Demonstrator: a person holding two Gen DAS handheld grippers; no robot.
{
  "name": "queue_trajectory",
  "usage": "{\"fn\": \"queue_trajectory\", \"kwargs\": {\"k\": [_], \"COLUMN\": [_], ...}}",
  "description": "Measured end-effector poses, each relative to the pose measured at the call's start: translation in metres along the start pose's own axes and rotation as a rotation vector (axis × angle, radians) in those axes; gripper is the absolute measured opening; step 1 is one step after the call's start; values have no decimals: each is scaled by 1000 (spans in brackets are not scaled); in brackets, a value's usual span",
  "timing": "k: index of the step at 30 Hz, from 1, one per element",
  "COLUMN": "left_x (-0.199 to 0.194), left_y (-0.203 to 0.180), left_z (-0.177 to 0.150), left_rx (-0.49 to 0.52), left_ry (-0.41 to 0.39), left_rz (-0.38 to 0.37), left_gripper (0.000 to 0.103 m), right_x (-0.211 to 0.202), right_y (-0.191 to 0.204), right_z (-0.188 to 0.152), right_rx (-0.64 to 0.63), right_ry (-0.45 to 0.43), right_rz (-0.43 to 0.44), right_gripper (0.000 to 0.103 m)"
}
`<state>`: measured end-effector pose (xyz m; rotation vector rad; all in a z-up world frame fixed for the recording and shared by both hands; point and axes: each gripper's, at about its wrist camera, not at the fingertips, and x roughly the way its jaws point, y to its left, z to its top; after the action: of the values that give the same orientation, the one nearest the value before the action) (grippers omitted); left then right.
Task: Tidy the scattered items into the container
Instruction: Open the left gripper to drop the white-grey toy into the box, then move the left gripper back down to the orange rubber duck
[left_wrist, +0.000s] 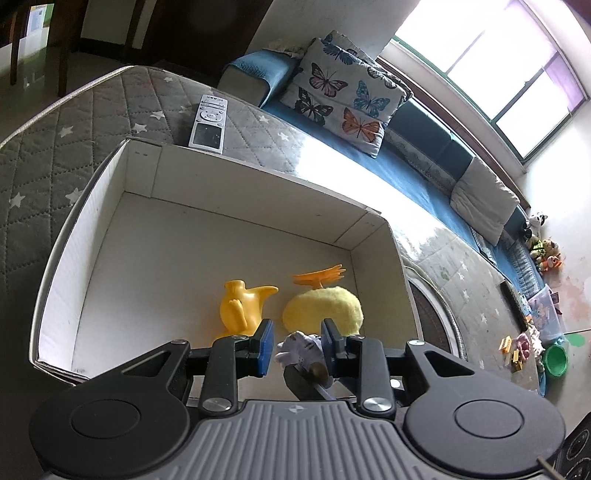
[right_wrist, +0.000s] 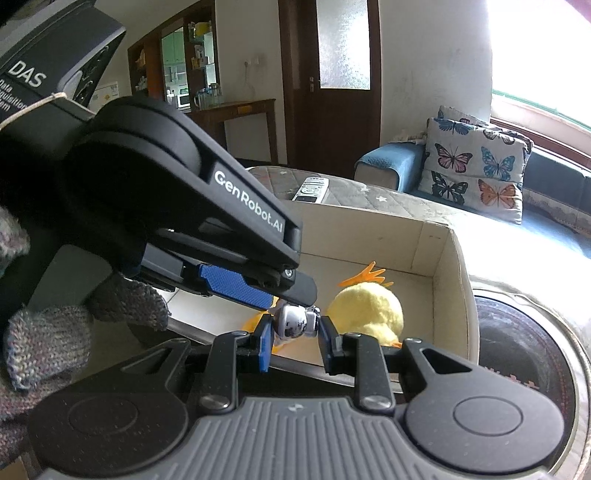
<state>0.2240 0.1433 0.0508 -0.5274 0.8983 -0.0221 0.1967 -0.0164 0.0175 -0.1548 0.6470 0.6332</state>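
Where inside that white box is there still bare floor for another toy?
The box floor is bare along the far wall and the left wall, a broad patch. It is crowded at the near right: the yellow plastic toy and fluffy yellow chick lie there side by side, with both grippers close over that end.

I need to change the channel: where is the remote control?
The remote control lies on the grey quilted cover just beyond the white box's far wall, seen upper left in the left wrist view.

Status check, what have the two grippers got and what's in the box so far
Left gripper holds a pale figurine; right gripper shut on a small white toy. Yellow plastic toy and plush chick already in box. Nothing blocking.
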Motion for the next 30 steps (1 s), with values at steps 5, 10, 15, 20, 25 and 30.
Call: {"fn": "queue_trajectory", "kwargs": {"k": [5, 10, 15, 20, 25, 30], "left_x": [1, -1, -6, -16, -24, -30], "left_y": [2, 3, -2, -10, -18, -27], "left_z": [1, 0, -3, -10, -21, -34], "left_rx": [-2, 2, 17, 42, 58, 79], "left_ry": [-3, -10, -17, -33, -44, -41], "left_rz": [1, 9, 5, 3, -1, -7], "left_gripper": [31, 31, 33, 33, 33, 33], "right_x": [5, 4, -5, -21, -41, -59], "right_y": [-1, -3, -2, -1, -2, -2], "right_z": [1, 0, 0, -2, -8, -16], "right_rx": [-1, 10, 4, 4, 3, 1], "right_ry": [6, 8, -4, -25, -40, -46], "right_rz": [-5, -3, -5, -10, -24, -32], "right_gripper": [24, 24, 25, 27, 42, 50]}}
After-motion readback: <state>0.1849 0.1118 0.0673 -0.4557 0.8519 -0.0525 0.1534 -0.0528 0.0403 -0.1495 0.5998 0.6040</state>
